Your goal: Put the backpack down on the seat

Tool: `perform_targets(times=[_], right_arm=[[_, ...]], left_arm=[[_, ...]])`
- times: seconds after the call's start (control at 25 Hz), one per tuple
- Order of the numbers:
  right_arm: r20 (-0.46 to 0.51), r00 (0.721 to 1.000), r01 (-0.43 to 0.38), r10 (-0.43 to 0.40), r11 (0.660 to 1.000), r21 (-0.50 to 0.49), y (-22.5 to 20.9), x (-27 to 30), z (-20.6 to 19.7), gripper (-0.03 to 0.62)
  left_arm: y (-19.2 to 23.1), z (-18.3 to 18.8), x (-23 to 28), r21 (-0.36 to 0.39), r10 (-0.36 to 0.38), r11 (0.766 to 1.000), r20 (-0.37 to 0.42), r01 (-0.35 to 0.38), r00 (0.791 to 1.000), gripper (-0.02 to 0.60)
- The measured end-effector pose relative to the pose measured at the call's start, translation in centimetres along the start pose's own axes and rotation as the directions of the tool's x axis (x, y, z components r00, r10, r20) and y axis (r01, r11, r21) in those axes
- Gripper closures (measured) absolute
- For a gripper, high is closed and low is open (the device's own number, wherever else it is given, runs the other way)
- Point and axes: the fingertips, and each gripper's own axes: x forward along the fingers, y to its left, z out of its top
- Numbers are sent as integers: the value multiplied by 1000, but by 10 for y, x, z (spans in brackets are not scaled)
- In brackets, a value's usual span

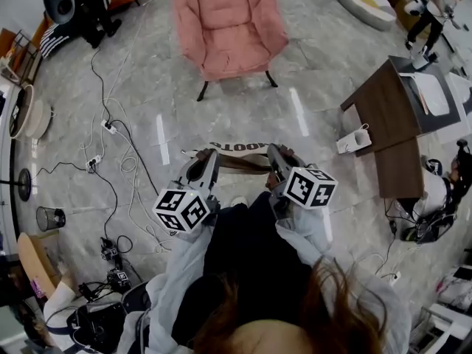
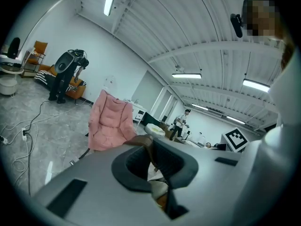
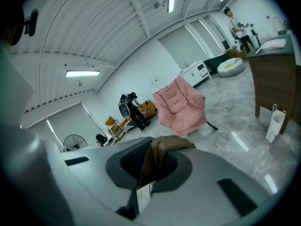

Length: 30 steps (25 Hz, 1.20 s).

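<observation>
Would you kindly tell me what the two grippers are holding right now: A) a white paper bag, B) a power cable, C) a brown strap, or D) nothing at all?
C: the left gripper and the right gripper each have their jaws shut on the brown strap that spans between them.

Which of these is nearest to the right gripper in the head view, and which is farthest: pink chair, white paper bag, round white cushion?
1. White paper bag, on the floor just right of the right gripper.
2. Pink chair, ahead across the floor.
3. Round white cushion, far upper right.
</observation>
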Motion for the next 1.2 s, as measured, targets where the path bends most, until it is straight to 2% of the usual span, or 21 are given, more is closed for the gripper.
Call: perform_targets(times=[0.36,0.64,0.76,0.96,1.2], right_arm=[[-30,999,31,-31,1000,-6,-21,18,10,585],[-63,998,12,-12,1000,12,-55,61,31,585],[-82,997,-1,2,1000,12,-66,83,57,585],[-111,994,-12,13,1000,6,-84,121,101,585],[-106,993,-45,43,999,-15,-100,156,148,585]], left_arm=[[10,-8,26,-34,11,999,-35,-12,999,557],[31,-8,80,-32,38,999,-43,-40,998,558],[40,5,114,-35,53,998,-42,-55,998,557],[54,24,165,-80,77,994,-40,-80,996,558],[64,43,209,-79,100,992,-27,-102,995,558]])
